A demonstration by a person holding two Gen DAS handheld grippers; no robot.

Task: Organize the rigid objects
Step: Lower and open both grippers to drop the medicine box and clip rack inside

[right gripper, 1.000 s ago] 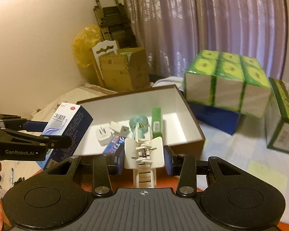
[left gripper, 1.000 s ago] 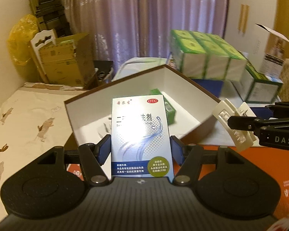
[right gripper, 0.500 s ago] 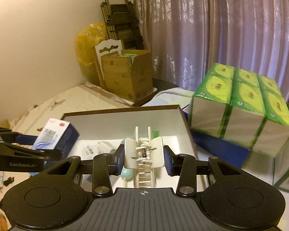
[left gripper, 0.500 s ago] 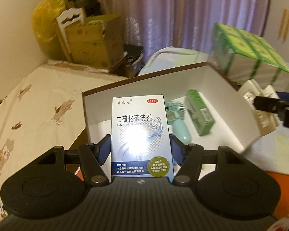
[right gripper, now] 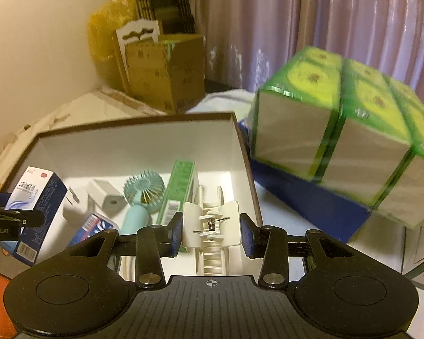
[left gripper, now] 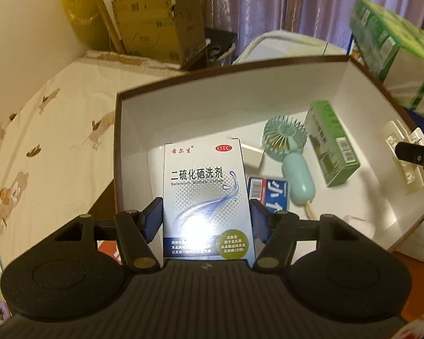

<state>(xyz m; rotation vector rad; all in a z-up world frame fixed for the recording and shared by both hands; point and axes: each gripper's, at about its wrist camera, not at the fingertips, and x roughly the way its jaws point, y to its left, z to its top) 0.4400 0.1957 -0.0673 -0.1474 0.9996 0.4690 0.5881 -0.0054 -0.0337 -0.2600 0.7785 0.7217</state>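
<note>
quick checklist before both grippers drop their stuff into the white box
1. Left gripper grips the lotion carton on both sides: ok.
2. Right gripper holds the white hair claw clip between its pads: ok.
3. Carton over the open box, inside its left wall: ok.
4. Clip inside the box's right wall: cannot tell; it sits very near the rim.
5. Free floor under the carton: not ok; a white charger and a blue-and-red pack lie close below.
6. Clip's drop spot clear of the green carton and mint handheld fan: cannot tell.
</note>
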